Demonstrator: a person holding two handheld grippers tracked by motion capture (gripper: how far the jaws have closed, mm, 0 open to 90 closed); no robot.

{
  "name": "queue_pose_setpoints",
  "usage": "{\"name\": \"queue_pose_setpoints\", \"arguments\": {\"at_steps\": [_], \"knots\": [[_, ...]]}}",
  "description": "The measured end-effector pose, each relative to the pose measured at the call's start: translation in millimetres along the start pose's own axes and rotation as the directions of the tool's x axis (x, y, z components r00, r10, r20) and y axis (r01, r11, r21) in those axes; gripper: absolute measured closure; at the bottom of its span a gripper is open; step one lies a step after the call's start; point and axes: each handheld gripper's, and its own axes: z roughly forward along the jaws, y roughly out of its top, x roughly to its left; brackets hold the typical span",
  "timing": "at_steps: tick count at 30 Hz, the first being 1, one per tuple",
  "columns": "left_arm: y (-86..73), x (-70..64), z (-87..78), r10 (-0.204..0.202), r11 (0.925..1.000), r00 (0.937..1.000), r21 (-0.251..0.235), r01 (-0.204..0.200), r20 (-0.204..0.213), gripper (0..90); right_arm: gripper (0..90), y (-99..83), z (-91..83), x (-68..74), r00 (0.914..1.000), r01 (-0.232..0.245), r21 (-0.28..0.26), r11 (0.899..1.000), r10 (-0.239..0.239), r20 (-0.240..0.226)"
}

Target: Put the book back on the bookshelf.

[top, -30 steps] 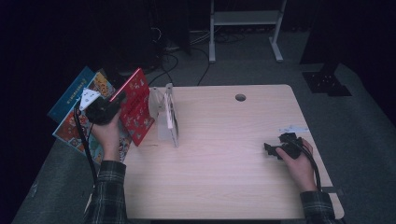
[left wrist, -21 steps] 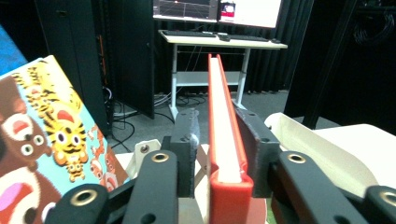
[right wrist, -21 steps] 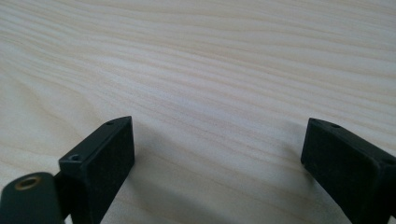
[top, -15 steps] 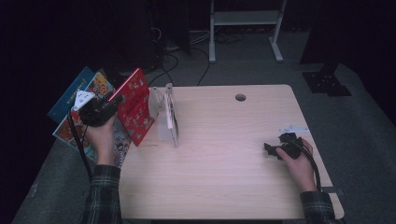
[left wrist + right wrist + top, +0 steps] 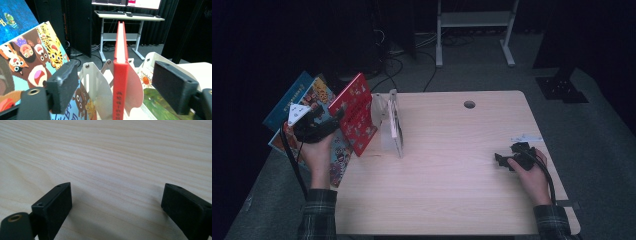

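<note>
High view: my left gripper (image 5: 314, 125) sits at the left of the frame, off the surface (image 5: 452, 170) edge, just left of the red book (image 5: 356, 119), which stands tilted against the white rack (image 5: 391, 125). My right gripper (image 5: 514, 157) rests at the lower right, well apart, so the left one is nearer. I count three books: the red one and two picture books (image 5: 307, 107) behind it.

Left gripper view: the jaws stand open, and the red book (image 5: 120, 75) rises spine-on between them, dead ahead, its long axis upright. A tiger book (image 5: 32, 60) leans at left.

Right gripper view: the jaws are open over bare surface (image 5: 112, 157), holding nothing.
</note>
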Motion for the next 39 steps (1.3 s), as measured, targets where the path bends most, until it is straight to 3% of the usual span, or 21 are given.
{"name": "queue_pose_setpoints", "arguments": {"at_steps": [4, 14, 33, 39], "knots": [[-1.0, -3.9, -8.6, -0.010, 0.9999, 0.9999, 0.012, 0.010, -0.004, 10.7, 8.8, 0.0, 0.0, 0.0, 1.0000, 0.001, 0.000, 1.000, -0.001, 0.000], [-13.0, -15.0, -28.1, -0.009, 0.9991, 0.9997, 0.041, 0.008, 0.022, 2.6, 8.8, 0.0, 0.0, 0.1, 1.0000, 0.000, 0.000, 1.000, 0.000, 0.000], [-40.6, -39.3, -58.0, 0.032, 0.9976, 0.9974, 0.060, -0.036, 0.064, 1.1, 8.8, 0.0, 0.0, 0.0, 1.0000, 0.001, 0.000, 1.000, -0.001, 0.000], [-45.4, -43.3, -59.8, 0.032, 0.9967, 0.9965, 0.072, -0.038, 0.077, 1.1, 8.8, 0.0, 0.0, 0.0, 1.0000, 0.000, 0.000, 1.000, 0.000, 0.000]]}}
